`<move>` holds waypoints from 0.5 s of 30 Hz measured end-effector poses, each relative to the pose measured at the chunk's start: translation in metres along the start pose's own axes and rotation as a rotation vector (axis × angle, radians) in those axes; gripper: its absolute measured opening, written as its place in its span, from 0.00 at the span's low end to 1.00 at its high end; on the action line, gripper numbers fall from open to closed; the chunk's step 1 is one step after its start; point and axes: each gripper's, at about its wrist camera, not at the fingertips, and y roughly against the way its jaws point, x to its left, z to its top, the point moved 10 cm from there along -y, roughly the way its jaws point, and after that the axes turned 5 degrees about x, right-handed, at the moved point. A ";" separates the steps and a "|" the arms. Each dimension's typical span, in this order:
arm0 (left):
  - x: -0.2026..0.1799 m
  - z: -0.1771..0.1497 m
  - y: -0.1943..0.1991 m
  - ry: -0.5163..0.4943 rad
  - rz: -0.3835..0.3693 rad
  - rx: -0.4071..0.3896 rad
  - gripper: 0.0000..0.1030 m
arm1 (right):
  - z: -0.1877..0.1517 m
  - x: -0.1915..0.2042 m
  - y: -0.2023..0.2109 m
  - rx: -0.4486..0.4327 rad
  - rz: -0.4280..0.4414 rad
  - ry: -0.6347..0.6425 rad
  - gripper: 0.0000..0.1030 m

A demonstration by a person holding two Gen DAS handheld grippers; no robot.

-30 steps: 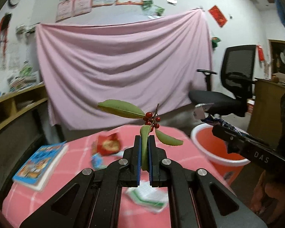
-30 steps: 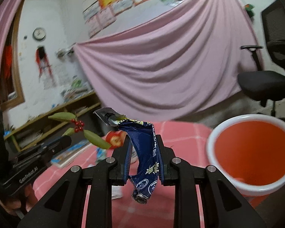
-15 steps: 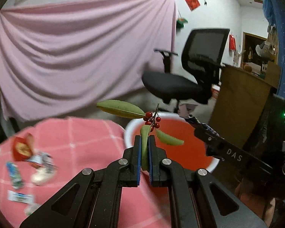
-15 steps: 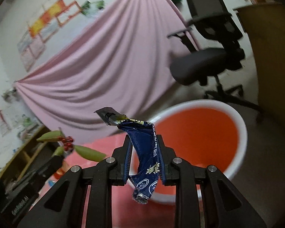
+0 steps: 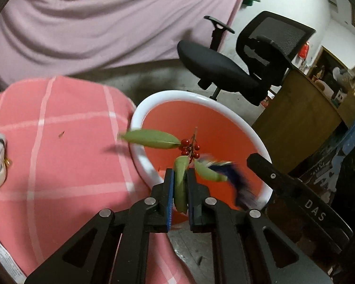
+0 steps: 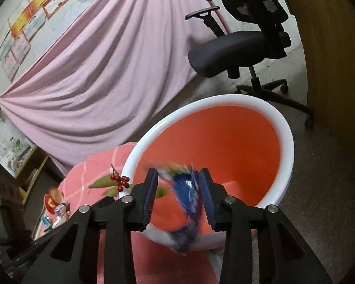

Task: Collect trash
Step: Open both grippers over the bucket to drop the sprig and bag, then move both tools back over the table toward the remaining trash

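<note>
Right wrist view is filled first by the pink sheet (image 6: 101, 71) hung behind, then by the black office chair (image 6: 239, 37), then by the orange bin (image 6: 285, 132) with its white rim, which stands on the floor just beside the table (image 6: 94, 165) in its pink checked cloth. Over the bin's mouth the right gripper (image 6: 177, 196) has its jaws spread wide, and the blue wrapper (image 6: 187, 198) sits loose and motion-blurred between them, apparently dropping free (it touches neither pad firmly, as far as the blur allows).

In the left wrist view the left gripper (image 5: 179, 189) is pressed together on the lowest leaf of a berry sprig (image 5: 189, 148), whose red berries and upper leaves stand above the bin's near rim. Some litter (image 6: 55, 203) lies on the table, so the job looks only partly done.

To finish this step well, I would hold the right gripper spread over the bin's middle until the wrapper is clear, then carry the sprig further past the rim before parting the left jaws, since a light leaf can cling to a pad or drift outside.
</note>
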 end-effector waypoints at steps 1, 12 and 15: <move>0.002 0.000 0.001 0.009 -0.001 0.001 0.11 | 0.001 0.000 0.000 -0.001 0.000 0.000 0.40; 0.020 -0.001 0.049 0.024 0.025 -0.103 0.28 | 0.010 0.023 0.019 -0.095 0.000 0.092 0.51; 0.030 0.001 0.073 0.019 0.068 -0.182 0.35 | 0.014 0.036 0.026 -0.141 -0.003 0.136 0.55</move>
